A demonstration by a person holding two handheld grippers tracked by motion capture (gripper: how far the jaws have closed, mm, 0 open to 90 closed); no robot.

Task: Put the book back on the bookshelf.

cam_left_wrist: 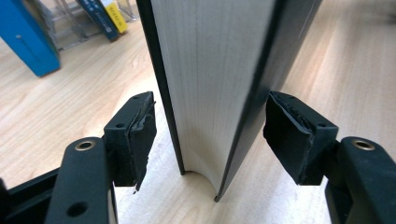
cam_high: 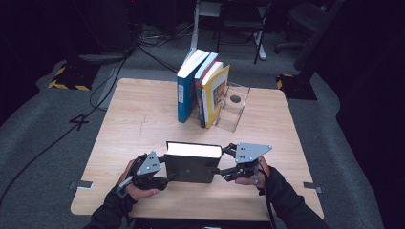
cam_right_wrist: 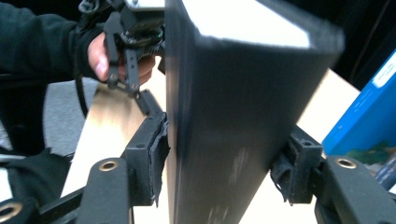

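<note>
A thick black book [cam_high: 191,164] stands on edge near the front of the wooden table [cam_high: 138,124], with its white page edge facing up. My left gripper [cam_high: 167,169] is at the book's left end. In the left gripper view its jaws [cam_left_wrist: 210,135] straddle the book [cam_left_wrist: 210,70], and both pads stand a little off the covers. My right gripper [cam_high: 222,162] is at the book's right end. In the right gripper view its pads [cam_right_wrist: 159,149] press against both sides of the book [cam_right_wrist: 224,116].
A row of upright books, one blue [cam_high: 186,90] and one yellow [cam_high: 215,93], leans at a clear acrylic stand [cam_high: 234,107] at the back middle of the table. The person's hands hold both grippers at the front edge. Office chairs and cables lie beyond the table.
</note>
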